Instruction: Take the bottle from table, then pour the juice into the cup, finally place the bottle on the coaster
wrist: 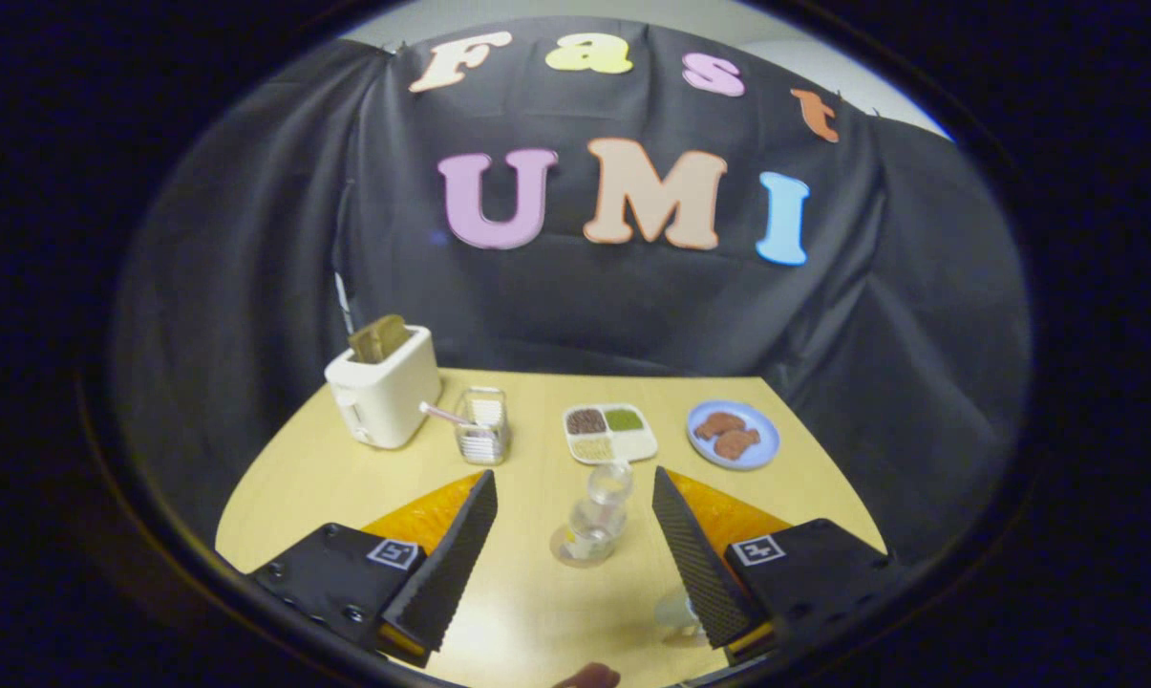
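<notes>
One clear bottle stands upright on a coaster, between the gripper's released, wide-spread jaws.

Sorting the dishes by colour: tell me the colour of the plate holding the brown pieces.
Light blue plate, seen in the gripper view, beyond the open gripper.

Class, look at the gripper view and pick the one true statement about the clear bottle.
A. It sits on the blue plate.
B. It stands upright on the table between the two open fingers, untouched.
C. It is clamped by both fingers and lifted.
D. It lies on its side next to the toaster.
B: the bottle stands upright on the table, in the gap of the gripper, whose fingers are spread wide with space on both sides.
</notes>
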`<state>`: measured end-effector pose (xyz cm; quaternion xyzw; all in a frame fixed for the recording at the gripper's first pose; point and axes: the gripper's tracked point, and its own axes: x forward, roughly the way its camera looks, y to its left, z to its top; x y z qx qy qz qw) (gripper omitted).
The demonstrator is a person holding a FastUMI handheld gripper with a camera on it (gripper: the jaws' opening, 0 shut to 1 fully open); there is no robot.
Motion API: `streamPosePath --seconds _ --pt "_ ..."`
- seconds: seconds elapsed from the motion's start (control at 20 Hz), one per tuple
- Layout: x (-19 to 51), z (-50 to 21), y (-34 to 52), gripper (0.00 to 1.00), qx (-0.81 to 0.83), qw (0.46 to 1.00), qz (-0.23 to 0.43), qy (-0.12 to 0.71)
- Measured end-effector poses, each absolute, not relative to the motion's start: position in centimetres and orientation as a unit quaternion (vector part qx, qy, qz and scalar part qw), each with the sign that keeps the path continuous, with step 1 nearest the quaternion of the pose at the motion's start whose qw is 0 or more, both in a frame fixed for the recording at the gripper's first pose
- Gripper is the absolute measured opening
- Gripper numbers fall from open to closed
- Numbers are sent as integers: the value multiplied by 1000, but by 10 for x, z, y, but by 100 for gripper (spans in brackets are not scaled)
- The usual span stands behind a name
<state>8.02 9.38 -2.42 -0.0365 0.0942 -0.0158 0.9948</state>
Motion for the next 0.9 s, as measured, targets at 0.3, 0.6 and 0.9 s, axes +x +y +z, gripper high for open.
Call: streamPosePath --seconds 0.3,0.6,0.9 --pt "61 2 77 100 -7 998 1 63" --pt "41 10 54 100 10 999 1 53" --pt "30 5 32 100 5 998 3 59"
